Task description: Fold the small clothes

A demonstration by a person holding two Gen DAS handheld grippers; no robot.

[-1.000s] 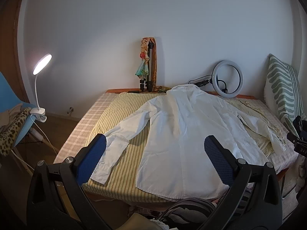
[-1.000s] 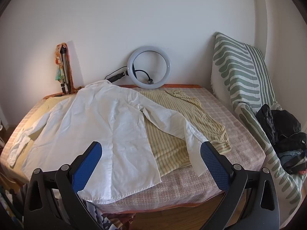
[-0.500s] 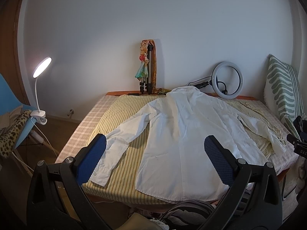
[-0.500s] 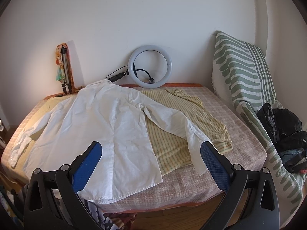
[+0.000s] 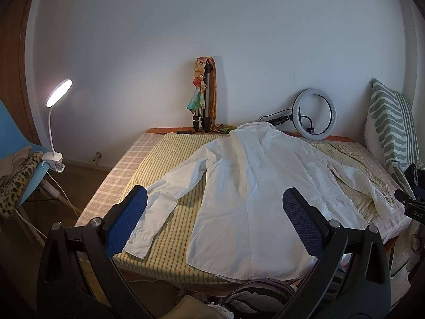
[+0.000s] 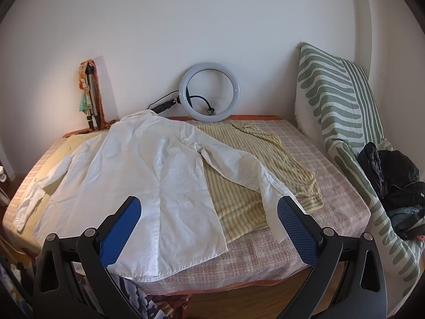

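No fold has been made yet: the white shirt [image 5: 255, 186] lies spread flat, back up, on the bed [image 6: 332, 186], collar toward the far wall and hem at the near edge, both sleeves stretched out to the sides. Under it lies a striped cloth [image 5: 170, 164], and a striped shirt [image 6: 265, 175] shows beneath its right sleeve [image 6: 244, 170]; whether these are to be folded too cannot be told. So the whole task looks to be ahead: sleeves in, sides over, then the body doubled up. The left gripper [image 5: 214, 219] hangs short of the near edge with its fingers [image 5: 127, 223] spread wide and holding nothing; between them in its view sits the shirt's lower body, while the left sleeve's cuff [image 5: 143, 239] lies just beside the left-hand finger. The right gripper [image 6: 209, 228] is likewise spread and empty, above the near edge, the hem's right corner between its fingers [image 6: 297, 228] and the right sleeve's cuff [image 6: 273, 220] close by the right-hand one. Neither touches the cloth.
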